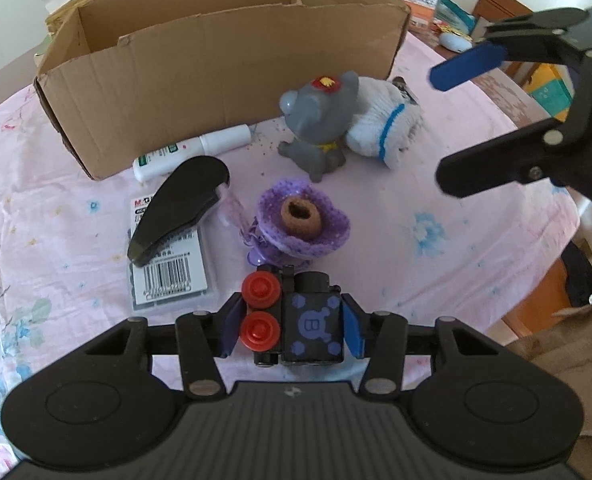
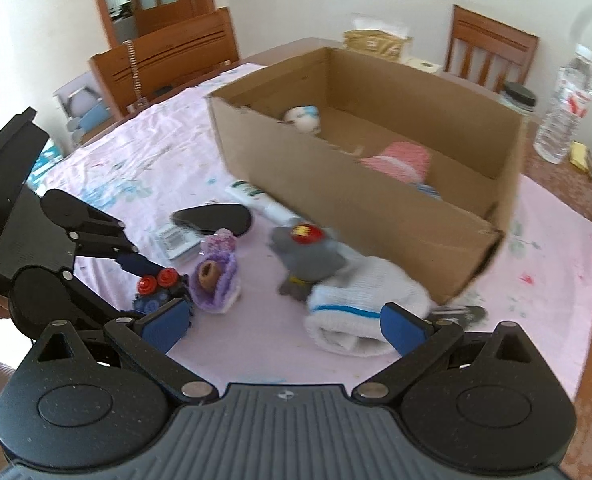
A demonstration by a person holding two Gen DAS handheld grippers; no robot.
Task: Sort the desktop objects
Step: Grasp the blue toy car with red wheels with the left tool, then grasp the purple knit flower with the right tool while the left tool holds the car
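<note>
My left gripper (image 1: 291, 330) is shut on a black toy block car (image 1: 296, 320) with two red wheels and purple print, low over the pink tablecloth (image 1: 436, 264). Just beyond it sits a purple crocheted flower (image 1: 302, 222). Farther on, a grey elephant toy (image 1: 320, 120) leans on a white sock (image 1: 388, 128) with blue stripes. My right gripper (image 2: 283, 328) is open, its blue pads (image 2: 402, 330) wide apart, with the white sock (image 2: 356, 304) just ahead of them, towards the right pad. It shows at the upper right (image 1: 436, 130) of the left wrist view. The right wrist view shows the left gripper (image 2: 151, 284) with the car.
An open cardboard box (image 1: 215, 56) stands at the back, with a pink item (image 2: 402, 162) and a white toy (image 2: 302, 118) inside. A white bottle (image 1: 191, 152), a black curved object (image 1: 179, 204) and a barcoded packet (image 1: 171, 276) lie left. A water bottle (image 2: 564, 108) and chairs (image 2: 167, 56) stand around the table.
</note>
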